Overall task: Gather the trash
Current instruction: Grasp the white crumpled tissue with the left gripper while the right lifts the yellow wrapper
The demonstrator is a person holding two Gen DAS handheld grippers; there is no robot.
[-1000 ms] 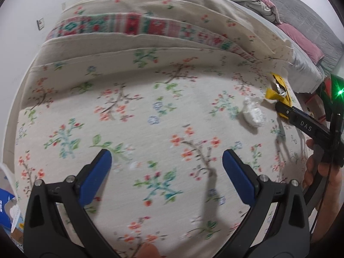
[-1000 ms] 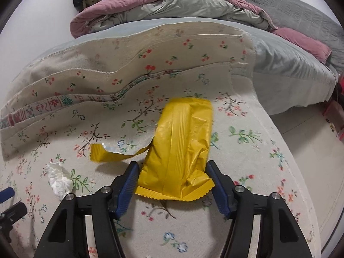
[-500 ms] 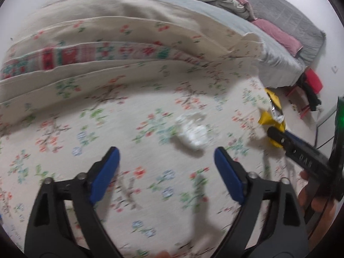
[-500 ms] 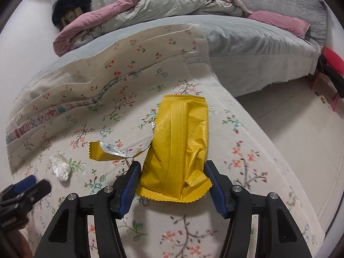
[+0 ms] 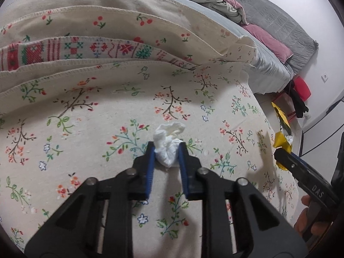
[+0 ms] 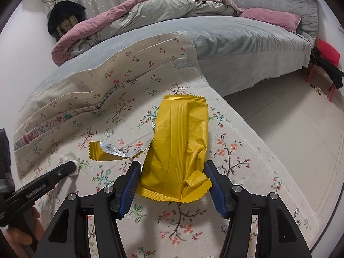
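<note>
- Left claw (image 5: 165,150) closing on a crumpled tissue (image 5: 168,144) mid-rug (image 5: 86,129), pads pressing it for pickup.
- Right claw (image 6: 172,179) clamped on the yellow wrapper (image 6: 180,150) near the rug's floor-side edge.

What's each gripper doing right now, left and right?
Left gripper: jaws closing, pads pressing a crumpled white tissue between them.
Right gripper: shut on a torn yellow snack wrapper.
</note>
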